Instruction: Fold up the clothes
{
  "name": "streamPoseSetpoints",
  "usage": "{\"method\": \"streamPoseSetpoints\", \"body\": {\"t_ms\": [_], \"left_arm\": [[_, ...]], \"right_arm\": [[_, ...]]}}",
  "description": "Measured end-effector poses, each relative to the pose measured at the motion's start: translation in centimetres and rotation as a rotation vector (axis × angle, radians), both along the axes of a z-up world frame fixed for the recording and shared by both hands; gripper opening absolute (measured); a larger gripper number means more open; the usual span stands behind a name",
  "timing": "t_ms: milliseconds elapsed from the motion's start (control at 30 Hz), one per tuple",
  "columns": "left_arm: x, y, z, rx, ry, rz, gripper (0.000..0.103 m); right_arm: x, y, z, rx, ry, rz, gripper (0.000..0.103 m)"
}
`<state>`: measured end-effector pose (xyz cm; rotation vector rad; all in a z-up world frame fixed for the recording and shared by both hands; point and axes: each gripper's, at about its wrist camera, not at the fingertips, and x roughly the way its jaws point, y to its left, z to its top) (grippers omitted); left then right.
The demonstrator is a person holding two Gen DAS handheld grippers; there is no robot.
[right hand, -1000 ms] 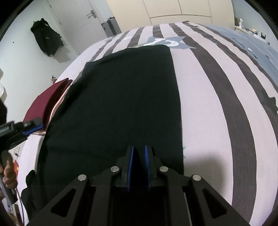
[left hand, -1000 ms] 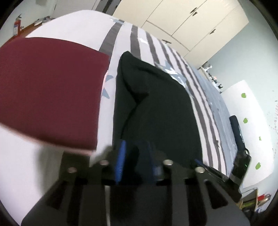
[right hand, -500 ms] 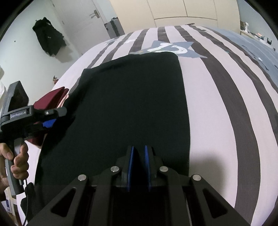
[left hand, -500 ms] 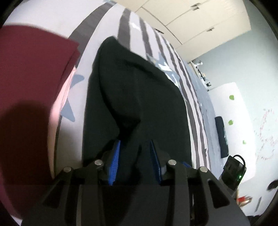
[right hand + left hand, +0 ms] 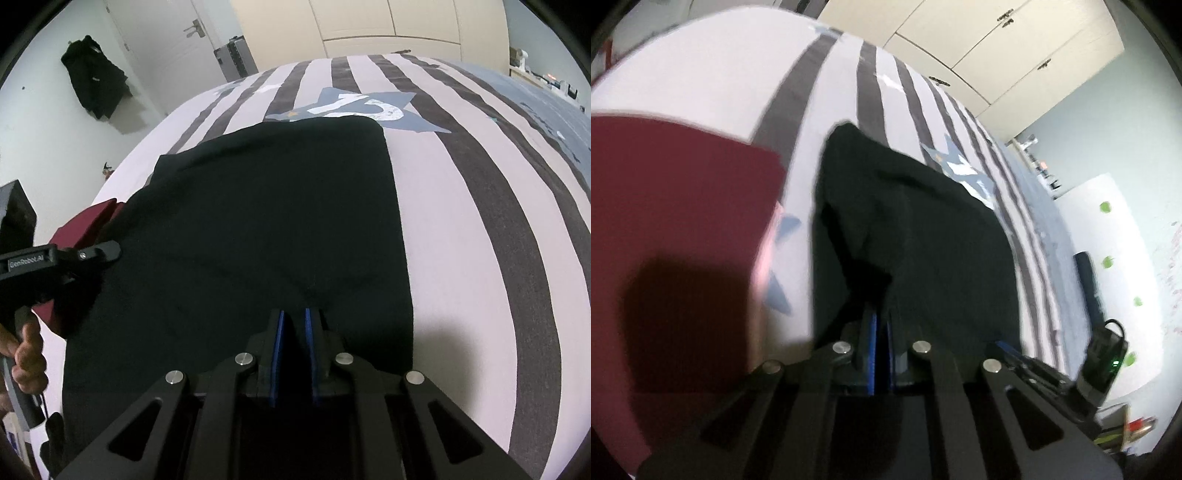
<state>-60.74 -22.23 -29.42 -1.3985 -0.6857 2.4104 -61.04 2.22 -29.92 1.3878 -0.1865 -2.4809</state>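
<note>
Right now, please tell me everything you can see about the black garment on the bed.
The black garment is plain, soft-looking dark fabric, lying mostly flat on the striped bedcover. Its far edge reaches the blue star print. Both grippers pinch its near edge: the right gripper and the left gripper, where the cloth bunches upward. The maroon garment lies beside it.

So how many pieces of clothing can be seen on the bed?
2. A black garment lies spread in the middle, pinched at its near edge by both the left gripper and the right gripper. A dark red garment lies folded beside it. Others may be hidden.
</note>
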Motion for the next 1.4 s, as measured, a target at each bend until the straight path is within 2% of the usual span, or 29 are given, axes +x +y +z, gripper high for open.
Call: {"method": "streamPoseSetpoints", "body": {"t_ms": [100, 167, 300, 400, 467, 500, 600, 733, 800, 900, 967, 1133, 1167, 1233, 1400], "left_arm": [[-0.8, -2.5, 0.7, -0.049, 0.017, 0.105, 0.000], [-1.2, -3.8, 0.8, -0.055, 0.013, 0.137, 0.000], [-1.8, -4.0, 1.3, -0.100, 0.011, 0.087, 0.000], [-2.2, -3.7, 1.3, -0.047, 0.000, 0.064, 0.001], [-2.5, -3.4, 0.9, -0.003, -0.009, 0.052, 0.006], [-2.8, -3.1, 0.7, 0.004, -0.013, 0.048, 0.014], [-3.8, -2.0, 0.1, 0.020, -0.034, 0.032, 0.023], [-4.7, -0.8, -0.5, -0.008, -0.045, 0.033, 0.038], [-5.3, -0.3, -0.9, -0.028, -0.057, 0.023, 0.038], [-5.2, 0.5, -0.3, -0.049, -0.005, -0.010, 0.037], [-5.1, 1.1, -0.2, -0.073, 0.011, -0.035, 0.029], [-5.9, 1.8, -0.1, -0.097, 0.019, -0.005, 0.026], [-6.2, 2.0, -0.3, -0.107, 0.016, -0.003, 0.023], [-7.0, 2.1, -0.5, -0.120, 0.009, 0.000, 0.008], [-8.4, 1.5, -0.4, -0.128, 0.023, 0.019, 0.004]], "right_arm": [[-0.1, 0.0, -0.1, 0.004, 0.002, -0.004, 0.009], [-0.1, 0.0, -0.1, 0.007, 0.003, -0.007, 0.009], [-0.1, 0.1, -0.1, -0.002, 0.000, -0.012, 0.009], [-0.2, 0.3, 0.1, -0.012, -0.003, -0.012, 0.009], [-0.5, 0.3, 0.3, -0.017, -0.004, -0.012, 0.009], [-0.7, 0.2, 0.3, -0.019, -0.004, -0.010, 0.010], [-1.4, 0.1, 0.6, -0.024, 0.004, -0.001, 0.010], [-2.9, -0.2, 1.0, -0.022, 0.020, 0.005, 0.010], [-3.9, -0.3, 1.2, -0.022, 0.027, 0.004, 0.011], [-5.3, -0.7, 1.4, -0.017, 0.037, 0.008, 0.011], [-6.2, -0.7, 1.3, -0.018, 0.032, 0.006, 0.011], [-7.3, -0.8, 1.1, -0.006, 0.032, 0.017, 0.011], [-7.4, -0.9, 1.1, -0.001, 0.033, 0.021, 0.011], [-7.7, -1.0, 1.0, 0.009, 0.035, 0.029, 0.011], [-8.5, -1.1, 0.9, 0.011, 0.034, 0.028, 0.011]]}}
